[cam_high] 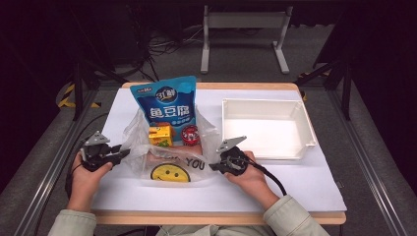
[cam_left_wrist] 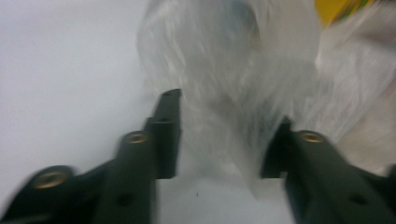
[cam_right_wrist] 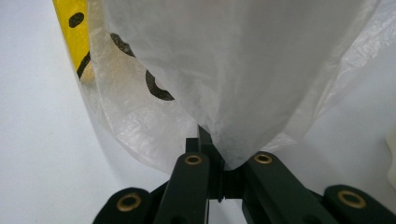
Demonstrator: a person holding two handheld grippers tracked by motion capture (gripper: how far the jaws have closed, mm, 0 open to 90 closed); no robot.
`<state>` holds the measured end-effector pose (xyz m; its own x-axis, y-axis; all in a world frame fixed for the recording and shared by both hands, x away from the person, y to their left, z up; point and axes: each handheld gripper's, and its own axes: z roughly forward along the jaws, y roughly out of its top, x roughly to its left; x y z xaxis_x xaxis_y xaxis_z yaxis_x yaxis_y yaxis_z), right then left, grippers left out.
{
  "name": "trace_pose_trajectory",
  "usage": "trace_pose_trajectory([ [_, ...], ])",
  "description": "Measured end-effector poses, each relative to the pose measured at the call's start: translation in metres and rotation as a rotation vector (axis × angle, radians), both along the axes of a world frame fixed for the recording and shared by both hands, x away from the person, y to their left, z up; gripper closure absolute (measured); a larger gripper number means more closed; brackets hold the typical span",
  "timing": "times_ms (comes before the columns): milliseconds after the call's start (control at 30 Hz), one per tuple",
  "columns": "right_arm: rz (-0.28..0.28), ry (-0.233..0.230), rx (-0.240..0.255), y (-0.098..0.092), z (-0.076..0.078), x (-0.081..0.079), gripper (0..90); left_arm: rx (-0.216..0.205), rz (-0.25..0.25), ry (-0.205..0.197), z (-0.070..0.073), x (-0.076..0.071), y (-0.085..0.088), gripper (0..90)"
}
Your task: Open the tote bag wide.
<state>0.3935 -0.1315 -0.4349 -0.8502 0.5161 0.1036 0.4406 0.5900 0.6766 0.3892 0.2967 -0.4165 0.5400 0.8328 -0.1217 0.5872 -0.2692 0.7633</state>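
White tabletop (cam_high: 305,182): left claw (cam_left_wrist: 224,140) apart beside plastic bag (cam_high: 169,160), right claw (cam_right_wrist: 219,158) clamped on it.

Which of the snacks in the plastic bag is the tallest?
The blue pouch with white lettering, at the back of the bag. It rises well above the small yellow box and the red round pack in front.

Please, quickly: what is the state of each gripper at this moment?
Left gripper: open, the plastic bag between its jaws, not pinched.
Right gripper: closed, holding the bag's edge.
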Motion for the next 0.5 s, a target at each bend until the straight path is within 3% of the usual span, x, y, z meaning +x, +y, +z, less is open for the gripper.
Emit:
trace_pose_trajectory([
  [33, 0.001, 0.000, 0.000, 0.000, 0.000, 0.000, 89.5, -0.026, 0.008, -0.017, 0.004, -0.001, 0.003, 48.4],
  [67, 0.001, -0.001, -0.001, 0.000, 0.000, 0.000, 89.5, -0.066, 0.016, -0.060, 0.014, -0.006, 0.007, 46.7],
  [100, 0.001, -0.001, -0.001, 0.000, 0.000, 0.000, 89.5, -0.066, 0.016, -0.060, 0.014, -0.006, 0.007, 45.7],
  [200, 0.001, -0.002, 0.001, 0.001, 0.001, 0.000, 89.5, -0.092, 0.016, -0.138, 0.033, -0.015, 0.009, 44.3],
  [233, 0.001, -0.002, 0.001, 0.001, 0.001, 0.000, 89.5, -0.092, 0.016, -0.138, 0.033, -0.015, 0.009, 43.7],
  [400, 0.003, -0.001, 0.002, 0.001, 0.000, 0.000, 89.5, -0.104, -0.002, -0.213, 0.056, -0.026, 0.004, 41.3],
  [500, 0.005, 0.000, 0.003, 0.001, 0.001, -0.001, 89.5, -0.087, 0.003, -0.249, 0.070, -0.026, -0.002, 39.0],
])
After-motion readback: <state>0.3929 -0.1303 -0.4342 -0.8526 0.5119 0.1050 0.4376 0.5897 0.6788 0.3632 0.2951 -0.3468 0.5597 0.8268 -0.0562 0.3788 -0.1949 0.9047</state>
